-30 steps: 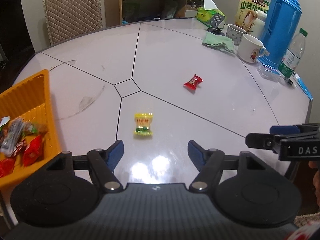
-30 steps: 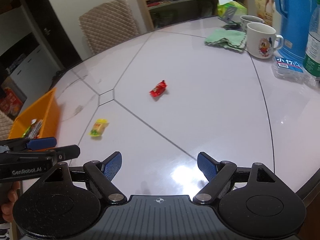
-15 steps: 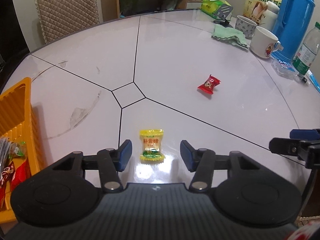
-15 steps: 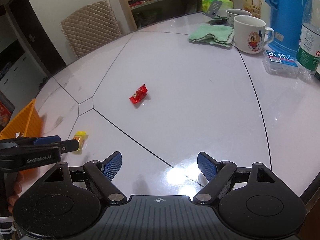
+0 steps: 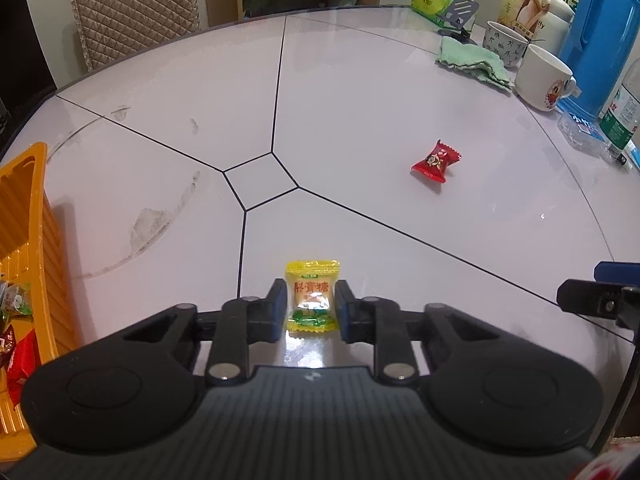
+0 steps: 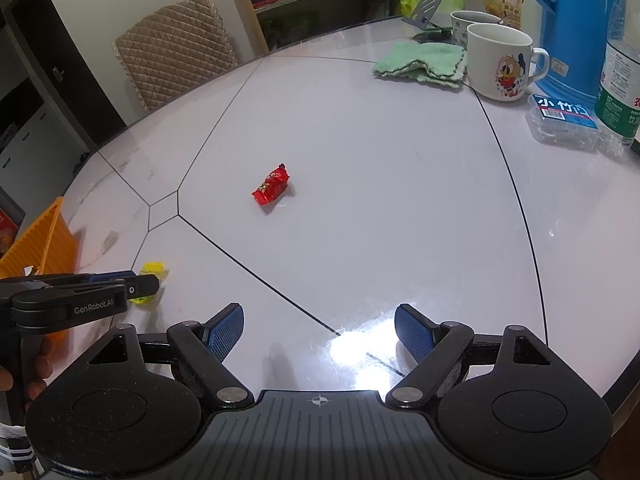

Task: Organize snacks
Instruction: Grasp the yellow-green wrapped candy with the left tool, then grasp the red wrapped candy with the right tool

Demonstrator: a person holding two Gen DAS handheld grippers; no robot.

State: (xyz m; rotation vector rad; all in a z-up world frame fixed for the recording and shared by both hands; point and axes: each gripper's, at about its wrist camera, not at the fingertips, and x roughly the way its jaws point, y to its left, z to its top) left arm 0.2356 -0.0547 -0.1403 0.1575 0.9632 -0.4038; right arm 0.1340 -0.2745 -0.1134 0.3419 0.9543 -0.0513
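My left gripper [image 5: 311, 307] is shut on a yellow candy packet [image 5: 312, 294] that lies on the white table [image 5: 360, 92] near the front edge. In the right wrist view the same candy [image 6: 152, 270] peeks out behind the left gripper [image 6: 136, 286]. A red wrapped candy [image 5: 436, 160] lies loose to the right of the table's middle and also shows in the right wrist view [image 6: 271, 189]. An orange tray [image 5: 24, 216] holding several snacks stands at the left edge. My right gripper [image 6: 319, 326] is open and empty above the front of the table.
At the back right stand two mugs [image 5: 542, 78], a green cloth [image 5: 472, 62], a blue thermos [image 5: 604, 36], a water bottle [image 6: 620, 80], a small clear box [image 6: 564, 120] and a tissue pack [image 5: 436, 4]. A padded chair [image 5: 132, 12] stands behind the table.
My left gripper moved forward and down over the yellow candy and its fingers closed on it. My right gripper drifted forward slightly and stayed open.
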